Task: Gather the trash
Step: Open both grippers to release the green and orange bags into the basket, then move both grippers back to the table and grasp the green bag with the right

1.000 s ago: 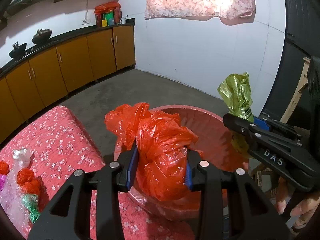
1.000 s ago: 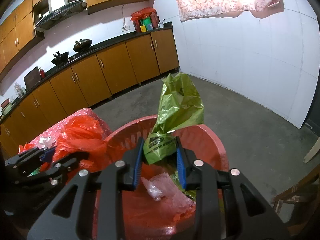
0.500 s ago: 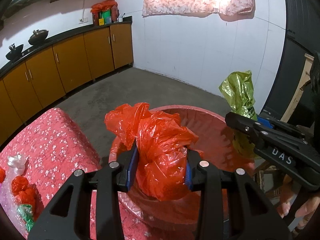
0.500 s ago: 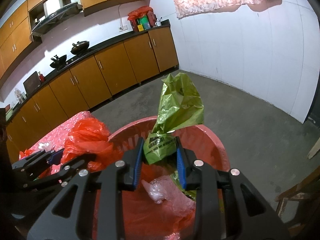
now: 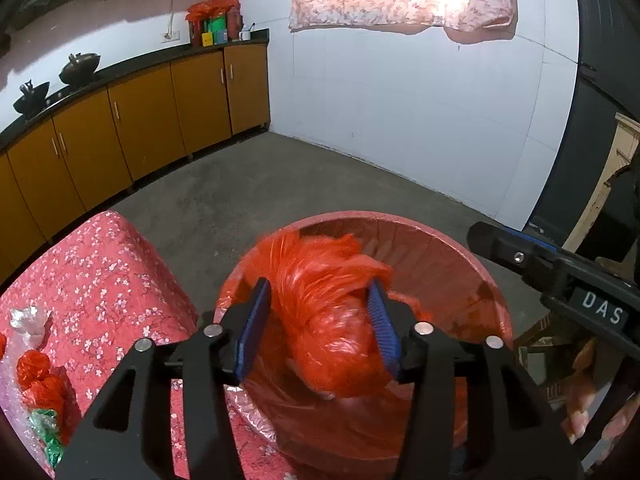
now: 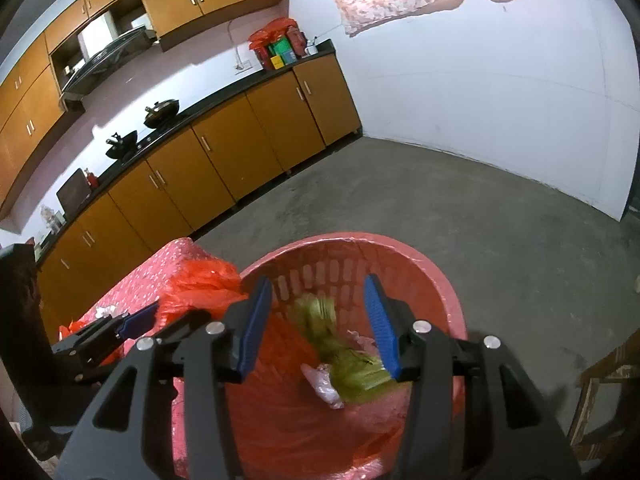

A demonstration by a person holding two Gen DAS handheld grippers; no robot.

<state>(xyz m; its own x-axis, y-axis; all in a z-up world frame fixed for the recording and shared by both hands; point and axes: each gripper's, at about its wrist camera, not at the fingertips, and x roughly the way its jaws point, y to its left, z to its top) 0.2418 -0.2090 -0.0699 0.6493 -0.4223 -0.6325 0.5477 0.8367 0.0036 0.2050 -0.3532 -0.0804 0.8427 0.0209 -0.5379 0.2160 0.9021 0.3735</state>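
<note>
A red plastic basket (image 5: 436, 240) lined with a red bag stands beside the table; it also shows in the right wrist view (image 6: 440, 280). My left gripper (image 5: 318, 326) is open above it, and a crumpled red plastic bag (image 5: 332, 320), blurred with motion, is dropping between the fingers into the basket. My right gripper (image 6: 318, 322) is open over the basket too. A green plastic bag (image 6: 340, 356), blurred, is falling below it onto clear wrap inside. The right gripper (image 5: 560, 280) shows at the right of the left wrist view.
A table with a red flowered cloth (image 5: 100, 280) sits left of the basket, holding small red scraps (image 5: 40, 380), a green scrap (image 5: 52, 436) and clear wrap (image 5: 26, 318). Orange cabinets (image 5: 140, 132) line the far wall. A wooden chair (image 6: 608, 396) stands at the right.
Both grippers have opened. The red bag has left the left gripper and the green bag has left the right gripper; both are dropping into the basket.
</note>
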